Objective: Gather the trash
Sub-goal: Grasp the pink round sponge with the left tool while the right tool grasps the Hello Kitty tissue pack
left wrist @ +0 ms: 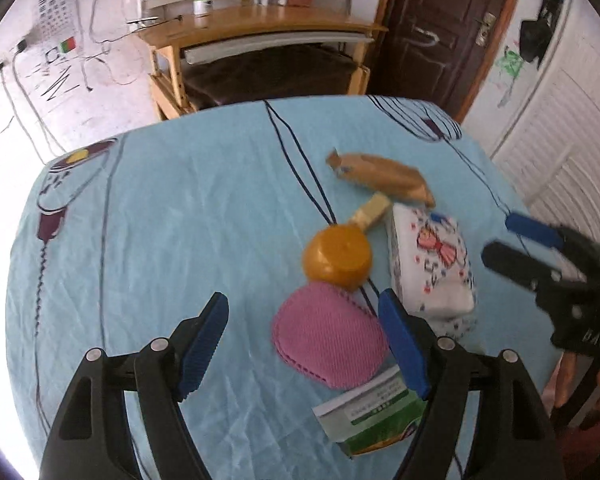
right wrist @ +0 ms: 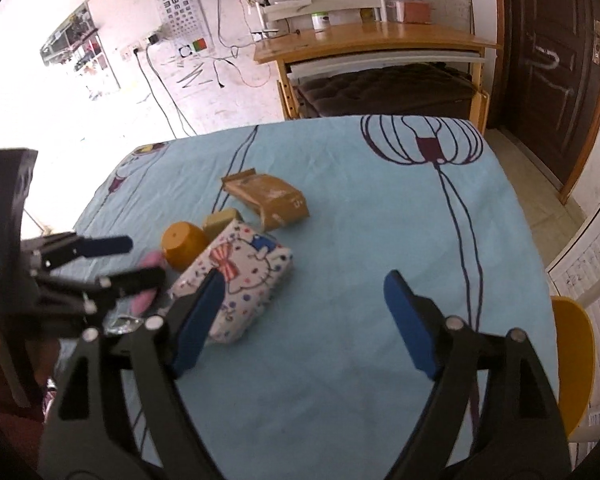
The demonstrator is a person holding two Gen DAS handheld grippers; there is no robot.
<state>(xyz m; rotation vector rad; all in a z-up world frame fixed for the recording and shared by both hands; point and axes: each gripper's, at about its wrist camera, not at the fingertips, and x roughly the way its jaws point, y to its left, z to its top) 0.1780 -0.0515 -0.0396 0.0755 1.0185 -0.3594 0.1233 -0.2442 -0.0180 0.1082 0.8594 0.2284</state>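
On the blue tablecloth (left wrist: 160, 220) lies a cluster of items: a brown wrapper (left wrist: 384, 176), a beige block (left wrist: 372, 210), an orange cap (left wrist: 338, 258), a cartoon-print tissue pack (left wrist: 430, 264), a pink ribbed pad (left wrist: 328, 336) and a green-and-white box (left wrist: 374, 420). My left gripper (left wrist: 304, 344) hangs open above the pink pad, and nothing is pinched. My right gripper (right wrist: 306, 320) is open over bare cloth, its left finger beside the tissue pack (right wrist: 248, 276). The right wrist view also shows the brown wrapper (right wrist: 268, 198), the orange cap (right wrist: 184, 246) and the left gripper (right wrist: 132, 260).
A wooden desk (right wrist: 372, 36) with a dark padded seat under it stands beyond the table's far edge. A dark door (right wrist: 548, 60) is at the back right. A yellow chair (right wrist: 572, 360) sits by the table's right edge, next to white louvred panels (left wrist: 560, 152).
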